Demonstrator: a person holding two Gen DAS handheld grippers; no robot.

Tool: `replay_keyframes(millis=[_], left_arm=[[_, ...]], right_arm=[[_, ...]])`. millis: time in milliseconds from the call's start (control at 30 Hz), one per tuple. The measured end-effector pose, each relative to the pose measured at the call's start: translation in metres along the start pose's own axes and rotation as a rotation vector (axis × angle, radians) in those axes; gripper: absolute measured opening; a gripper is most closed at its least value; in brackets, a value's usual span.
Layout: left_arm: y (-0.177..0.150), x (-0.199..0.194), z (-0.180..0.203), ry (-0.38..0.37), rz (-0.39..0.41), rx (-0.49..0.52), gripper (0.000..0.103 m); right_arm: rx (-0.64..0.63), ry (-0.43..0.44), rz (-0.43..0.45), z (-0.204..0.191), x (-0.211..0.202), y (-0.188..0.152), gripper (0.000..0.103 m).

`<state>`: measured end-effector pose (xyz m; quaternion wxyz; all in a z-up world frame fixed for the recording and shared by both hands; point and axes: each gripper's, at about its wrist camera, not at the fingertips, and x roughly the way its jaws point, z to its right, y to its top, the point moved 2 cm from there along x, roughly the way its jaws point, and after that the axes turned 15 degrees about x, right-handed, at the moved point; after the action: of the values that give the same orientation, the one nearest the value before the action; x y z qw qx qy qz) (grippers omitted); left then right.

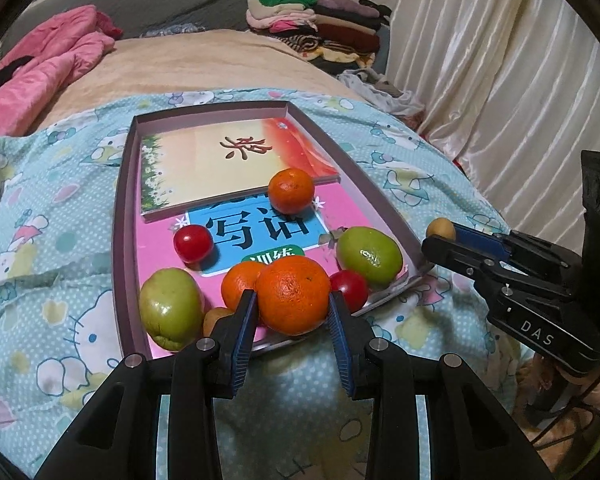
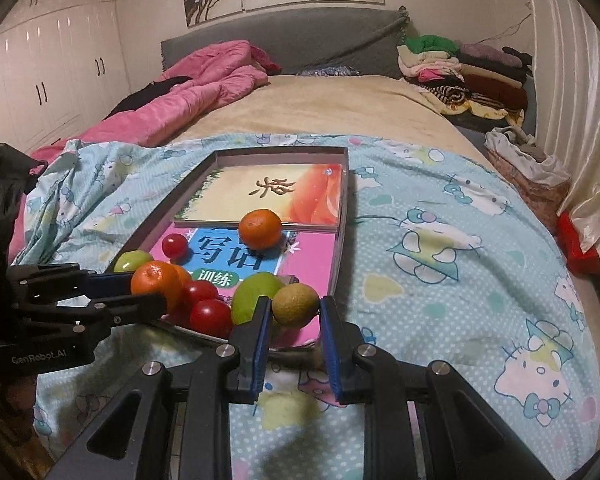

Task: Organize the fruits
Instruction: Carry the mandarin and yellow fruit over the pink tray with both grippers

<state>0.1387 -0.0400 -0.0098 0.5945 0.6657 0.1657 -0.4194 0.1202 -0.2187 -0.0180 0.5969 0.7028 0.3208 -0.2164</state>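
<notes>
"DAS" on right hand-held gripper (image 1: 442, 236)

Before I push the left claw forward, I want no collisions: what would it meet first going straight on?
The left claw, shut on an orange, would probably push it into the smaller orange and red tomato just beyond; depth is unclear.

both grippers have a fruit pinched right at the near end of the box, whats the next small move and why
Probably lower the left gripper and release its orange into the box. The orange hangs over the box's near end among the other fruit, while the right gripper holds a small brown fruit nearer the corner.
</notes>
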Motion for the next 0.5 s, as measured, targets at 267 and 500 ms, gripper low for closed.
replay_keyframes(millis=[267,500], left_arm=[[0.002,0.004,0.003,0.001,0.000,0.017,0.037],[0.001,0.009,0.004,-0.010,-0.016,0.020,0.038]], right_arm=[[-0.007,-0.009,-0.025,-0.002,0.007,-0.003,0.024],[-0.012,-0.011,-0.041,-0.003,0.011,-0.005,0.024]])
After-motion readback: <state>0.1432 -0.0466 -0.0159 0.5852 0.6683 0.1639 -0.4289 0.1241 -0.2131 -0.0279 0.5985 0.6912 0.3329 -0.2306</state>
